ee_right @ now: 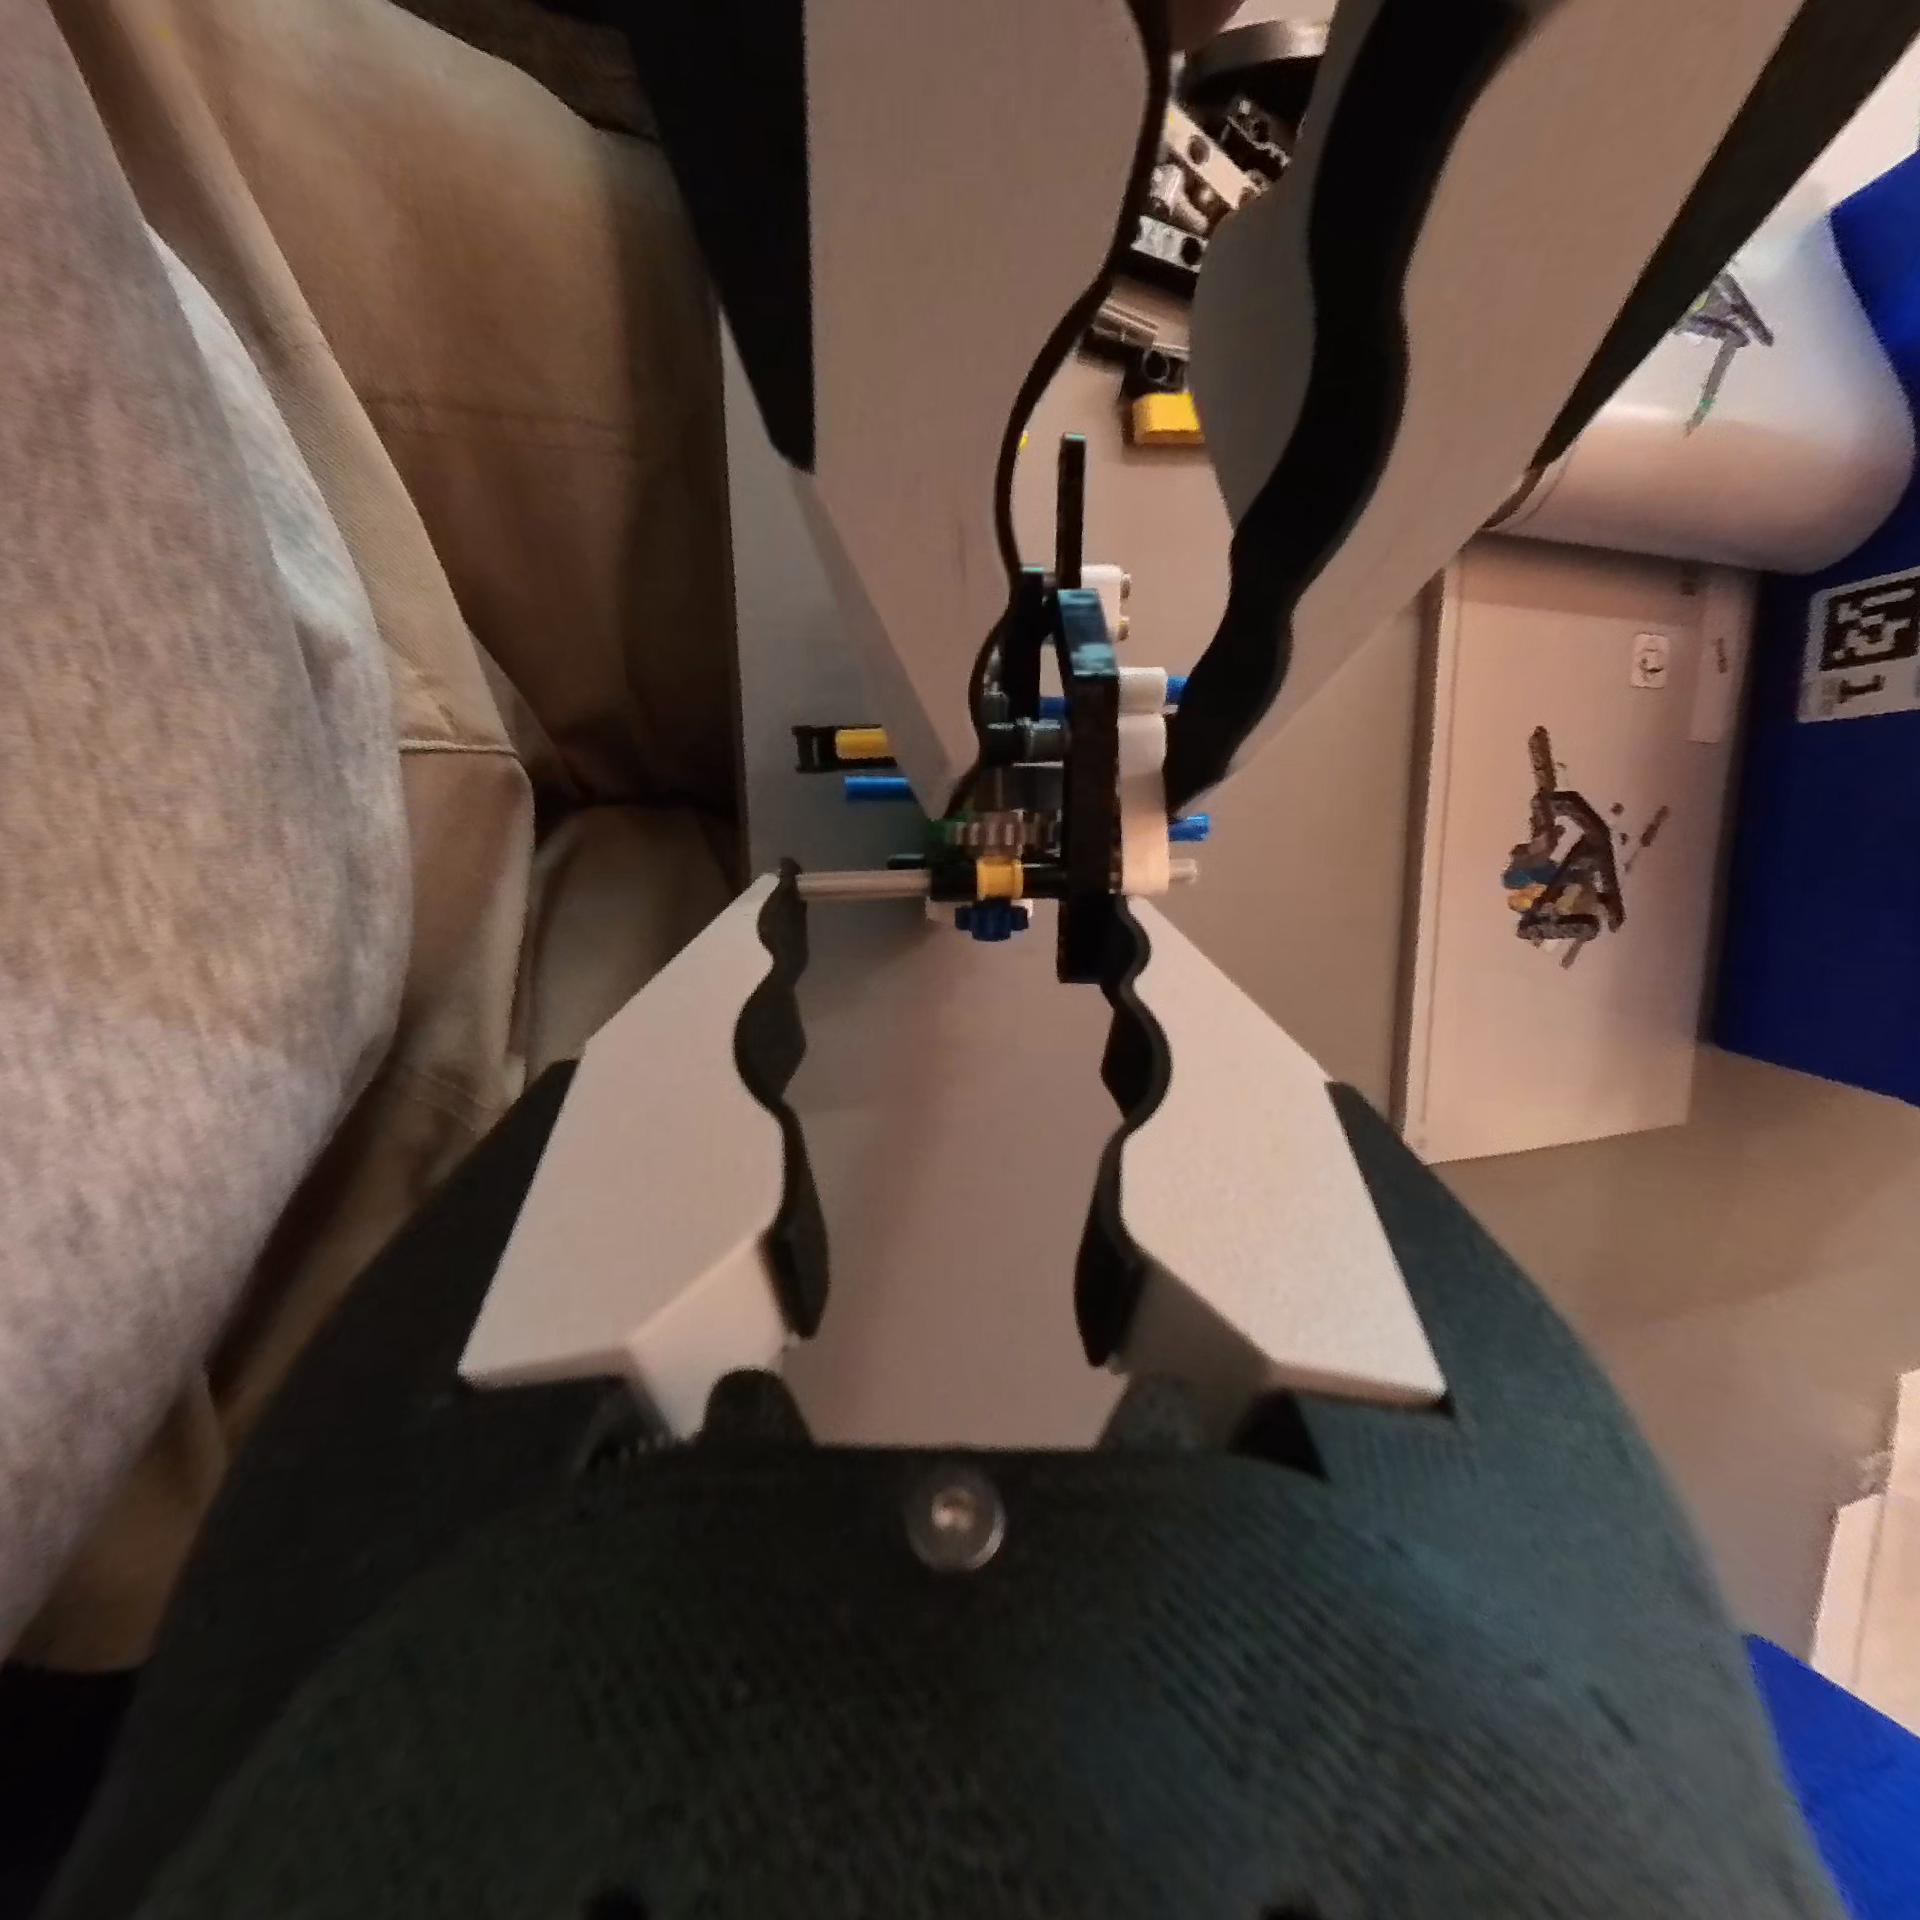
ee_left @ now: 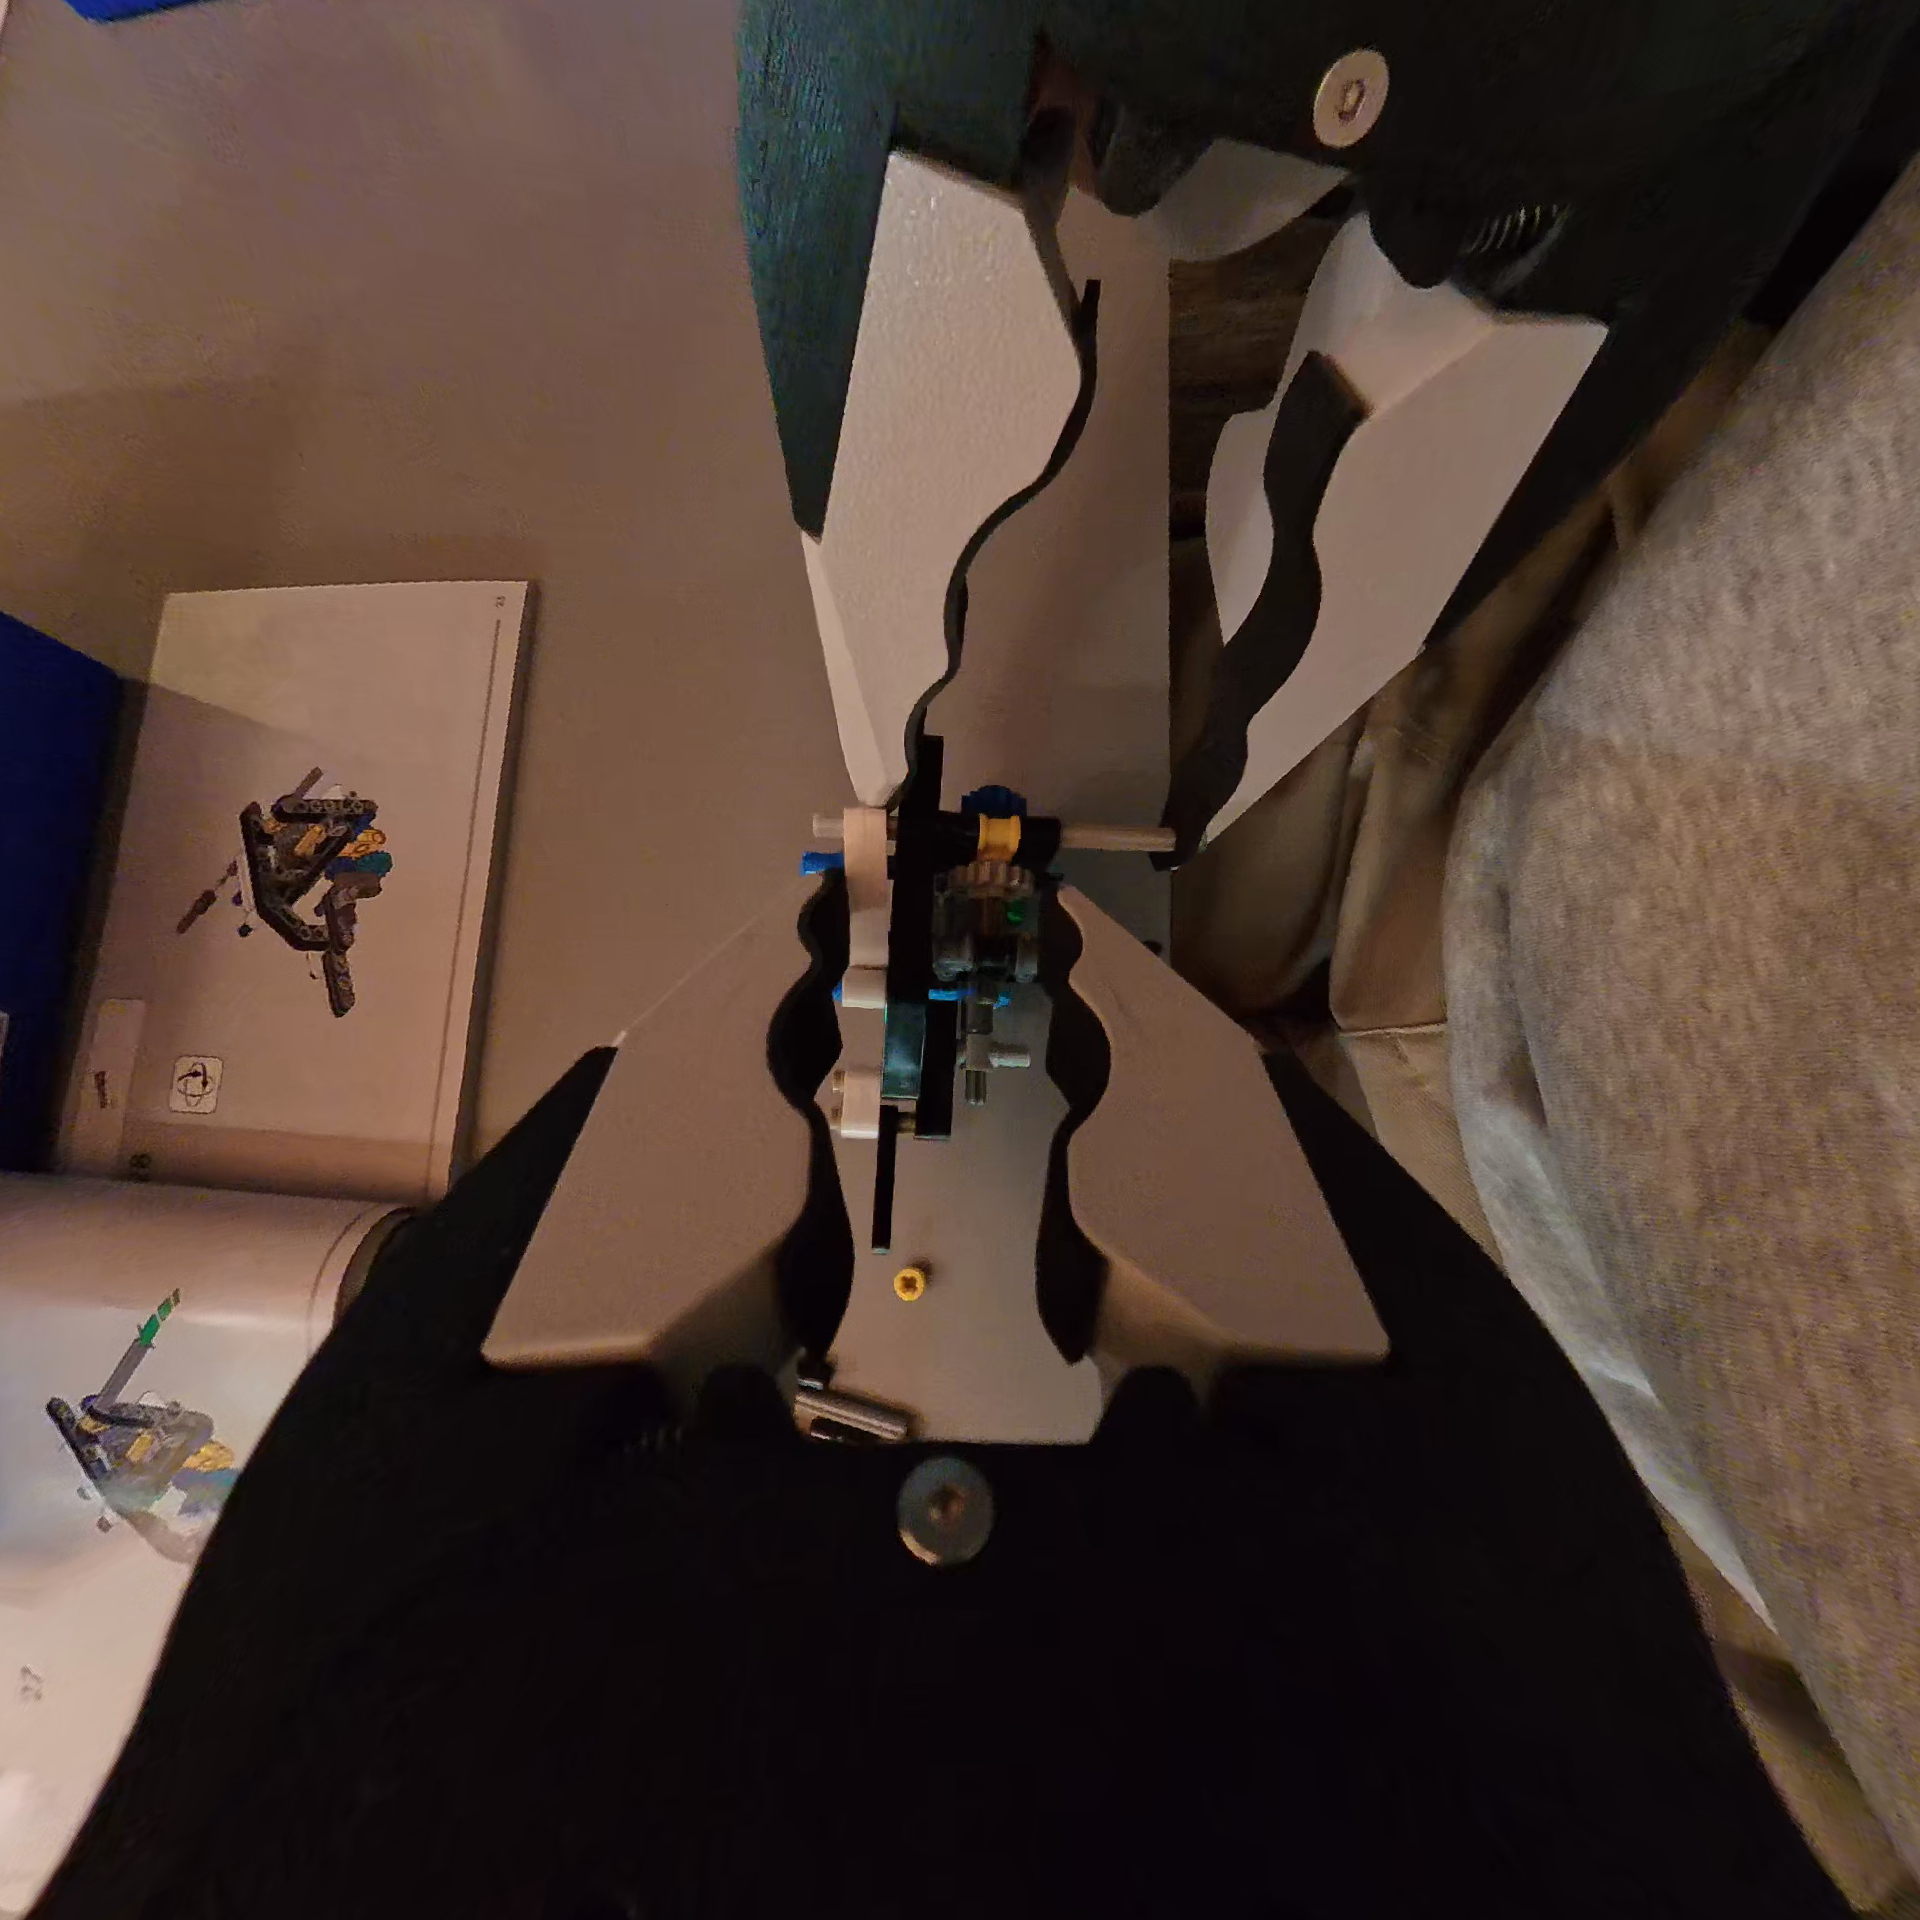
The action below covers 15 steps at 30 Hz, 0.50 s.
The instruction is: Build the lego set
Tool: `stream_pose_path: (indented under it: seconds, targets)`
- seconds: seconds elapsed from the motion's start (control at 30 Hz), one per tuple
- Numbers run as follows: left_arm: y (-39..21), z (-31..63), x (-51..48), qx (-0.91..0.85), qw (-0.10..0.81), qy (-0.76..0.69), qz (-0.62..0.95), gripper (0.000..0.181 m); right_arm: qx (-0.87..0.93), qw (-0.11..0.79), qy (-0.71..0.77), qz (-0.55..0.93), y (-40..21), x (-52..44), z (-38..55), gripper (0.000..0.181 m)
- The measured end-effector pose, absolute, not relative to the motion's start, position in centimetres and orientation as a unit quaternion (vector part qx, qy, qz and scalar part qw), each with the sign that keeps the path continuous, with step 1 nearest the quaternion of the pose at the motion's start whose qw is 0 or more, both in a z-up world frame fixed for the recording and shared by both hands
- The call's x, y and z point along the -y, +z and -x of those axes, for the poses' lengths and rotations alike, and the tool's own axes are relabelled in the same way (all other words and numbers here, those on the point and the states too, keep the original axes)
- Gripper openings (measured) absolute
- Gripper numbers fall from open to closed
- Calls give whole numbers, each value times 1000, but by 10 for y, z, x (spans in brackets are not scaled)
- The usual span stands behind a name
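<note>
A small lego assembly (ee_left: 914,935) of black and white beams, a grey gear, blue pins and a yellow bush (ee_left: 997,831) is held in the air between both grippers. My left gripper (ee_left: 940,925) is shut on its sides. My right gripper (ee_left: 1034,831) comes from the opposite side; one finger presses the end of the long grey axle (ee_left: 1117,836), the other the white beam. In the right wrist view my right gripper (ee_right: 951,904) squeezes the axle (ee_right: 862,884) and the assembly (ee_right: 1086,831), and the left gripper (ee_right: 1070,800) grips from above.
An open instruction booklet (ee_left: 332,883) lies on the grey table, also in the right wrist view (ee_right: 1558,831). Loose pieces lie on the table: a yellow pin (ee_left: 910,1283), a yellow brick (ee_right: 1166,421), a blue pin (ee_right: 873,784). A person's grey top (ee_left: 1662,935) is close by. A blue box (ee_right: 1829,831) stands behind.
</note>
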<state>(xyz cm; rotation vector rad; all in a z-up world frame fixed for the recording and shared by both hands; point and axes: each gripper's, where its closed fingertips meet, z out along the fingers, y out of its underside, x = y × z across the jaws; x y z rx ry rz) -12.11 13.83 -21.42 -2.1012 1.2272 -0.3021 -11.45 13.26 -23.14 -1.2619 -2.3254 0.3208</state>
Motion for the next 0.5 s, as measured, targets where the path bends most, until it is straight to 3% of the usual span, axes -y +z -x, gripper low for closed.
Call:
stream_pose_path:
  seconds: [0.1,0.2,0.5]
  targets:
    - [-214,120,-140,-462,345,-116,809,35,846,239,113,464,-233,-136,114,59]
    - [-216,114,-142,-452,350,-121,811,60,834,247,121,479,-231,-145,116,59]
    - [-219,122,-142,-433,400,-96,802,87,786,230,235,524,-233,-144,108,60]
